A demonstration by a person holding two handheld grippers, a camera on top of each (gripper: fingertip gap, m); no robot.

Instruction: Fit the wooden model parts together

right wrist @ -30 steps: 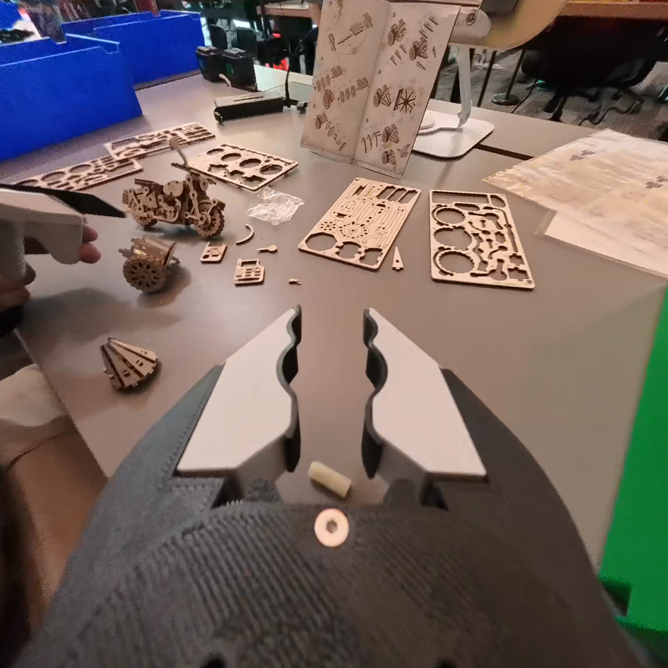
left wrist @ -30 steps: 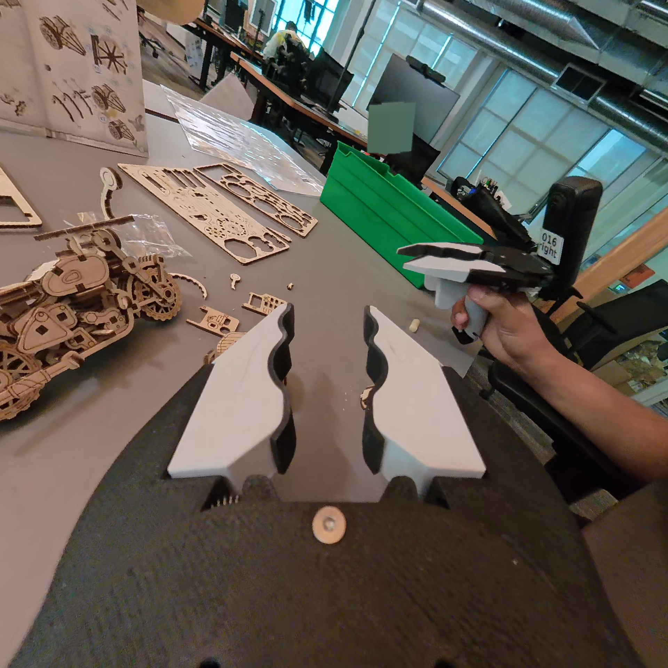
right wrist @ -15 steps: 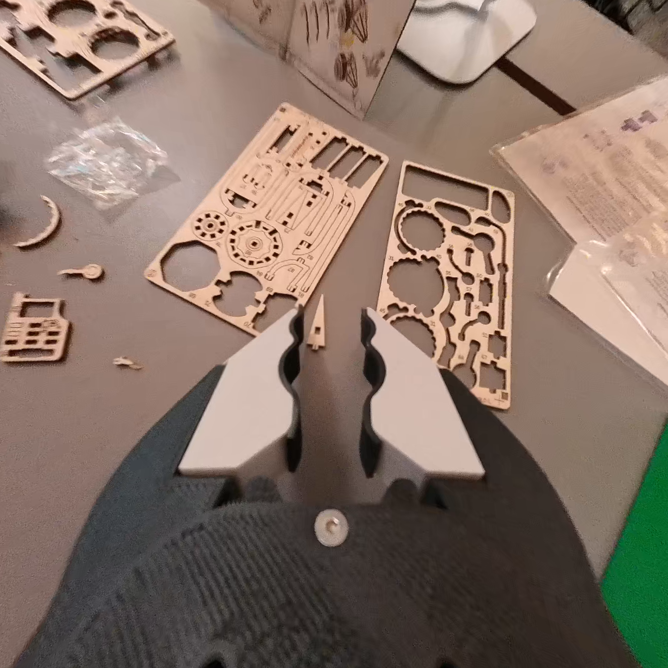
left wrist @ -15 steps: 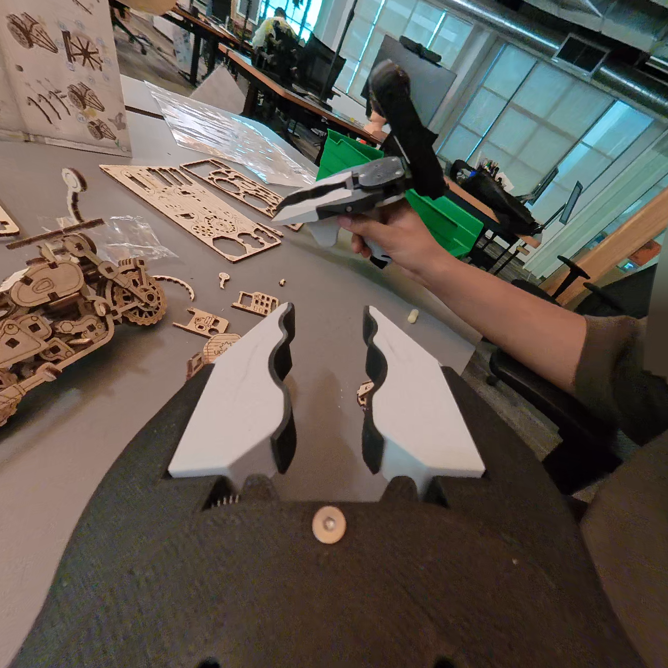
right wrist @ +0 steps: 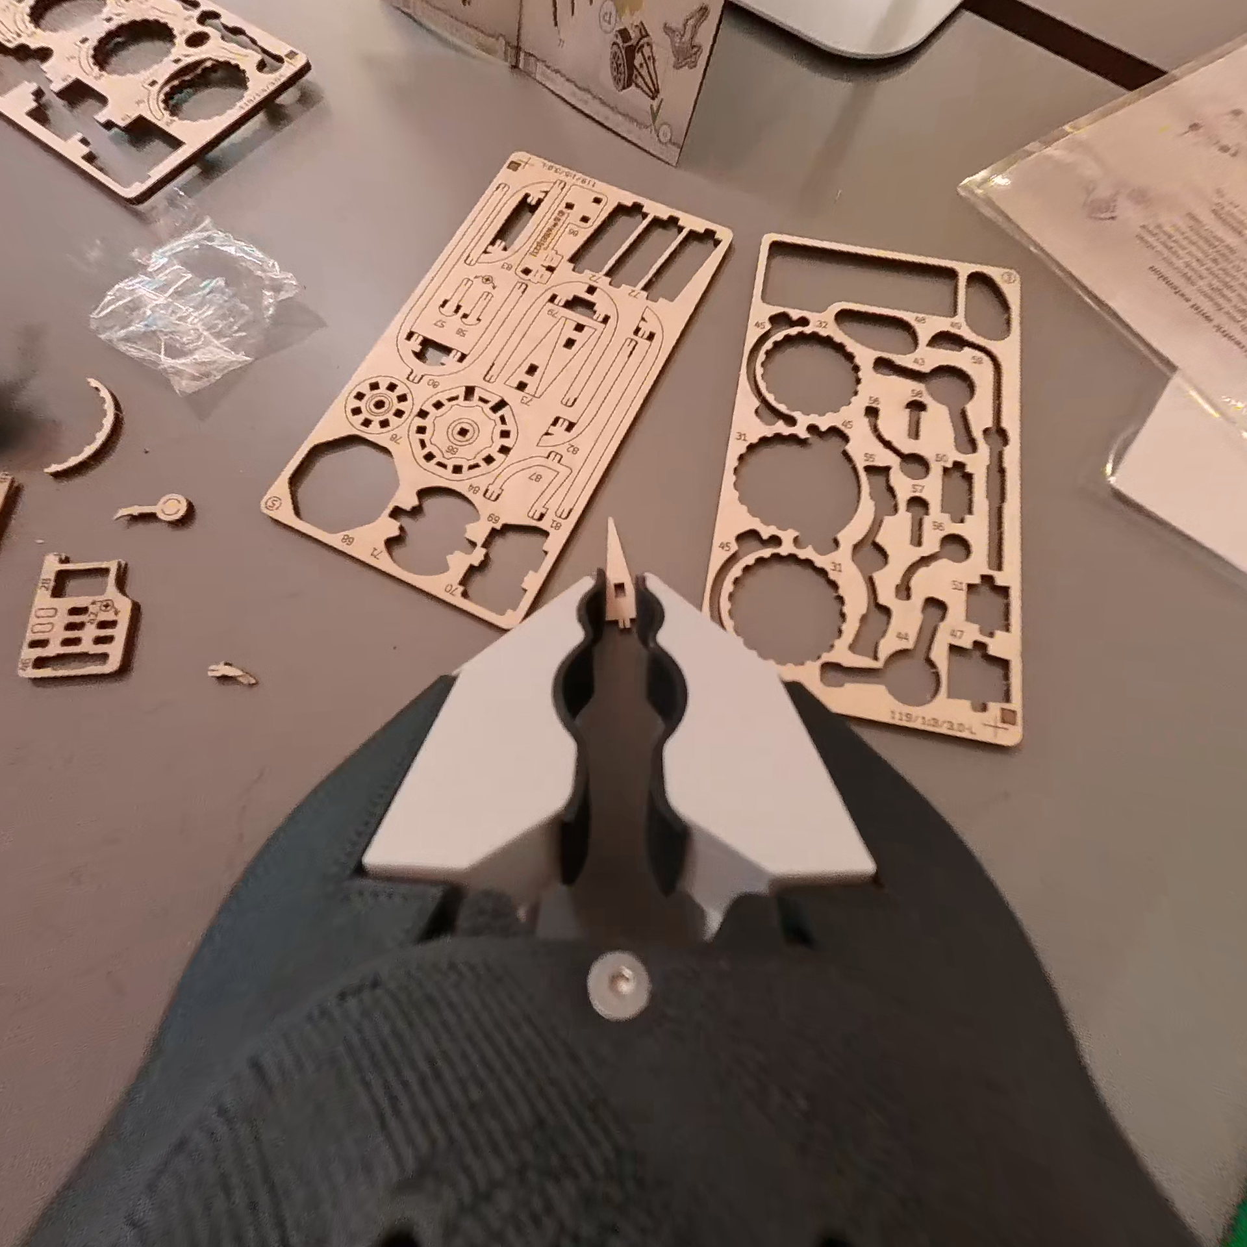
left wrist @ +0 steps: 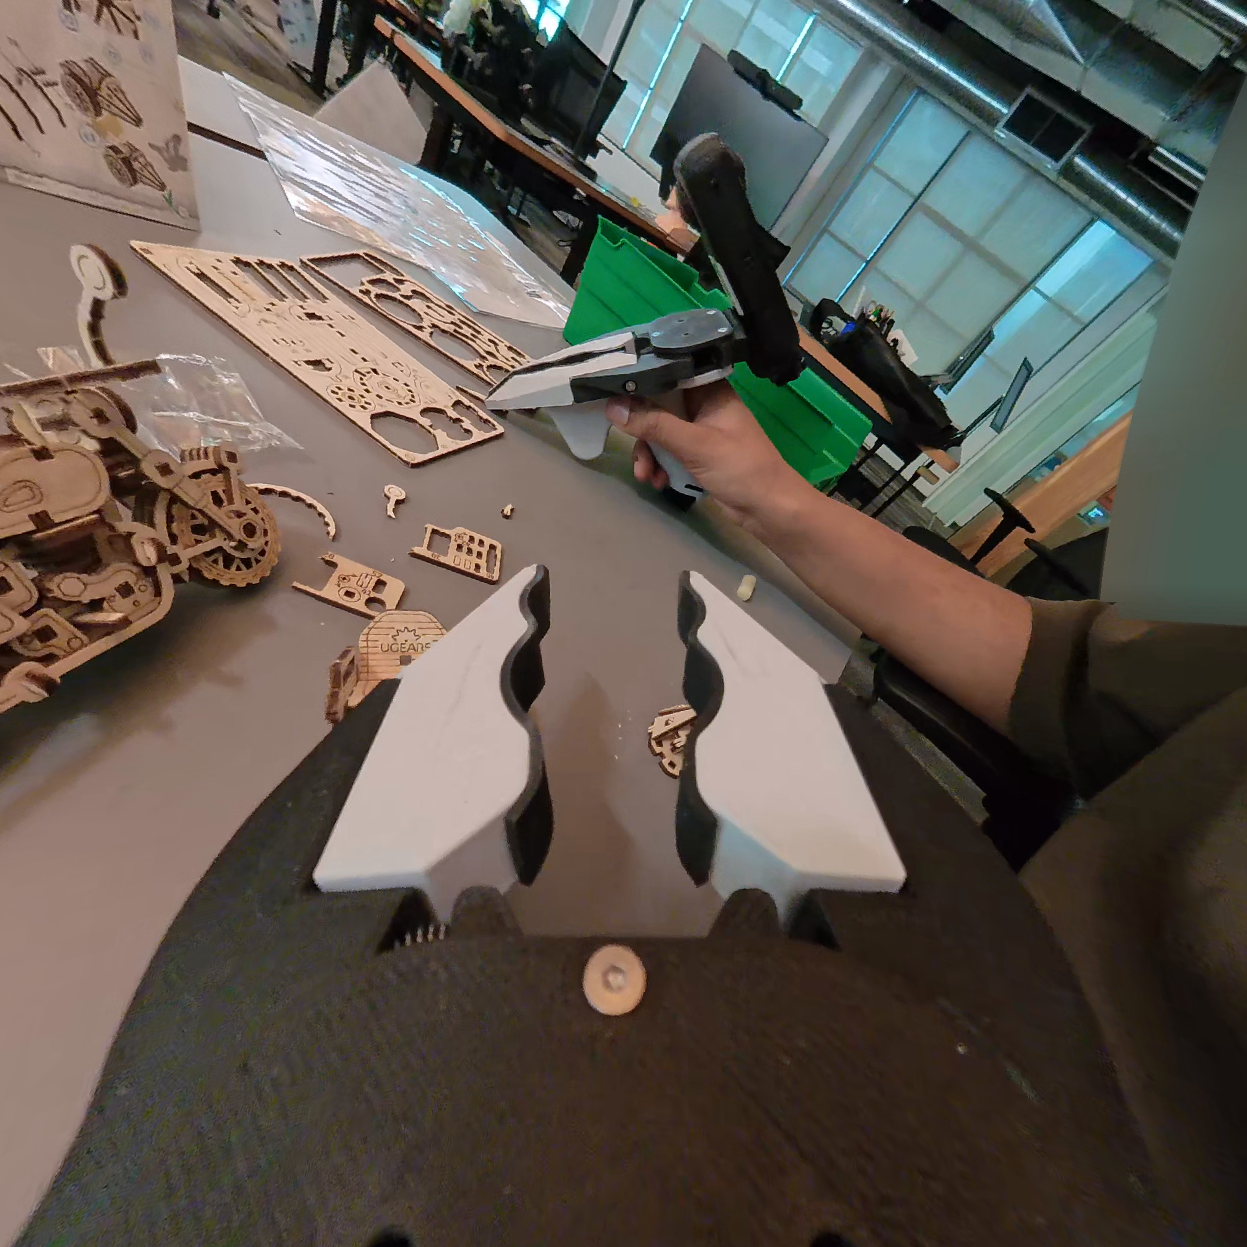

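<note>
My right gripper (right wrist: 619, 594) pinches a small pointy wooden piece (right wrist: 617, 573) at its fingertips. The piece sits low over the grey table (right wrist: 202, 742), between two flat wooden sheets: the left sheet (right wrist: 499, 398) and the right sheet (right wrist: 870, 486). My left gripper (left wrist: 613, 580) is wide apart with nothing in it. The wooden motorbike (left wrist: 101, 540) stands well off to its left, and small loose parts (left wrist: 459, 552) lie between.

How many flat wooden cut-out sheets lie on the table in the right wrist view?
3: top-left sheet, centre sheet, right sheet. More may lie out of frame.
</note>
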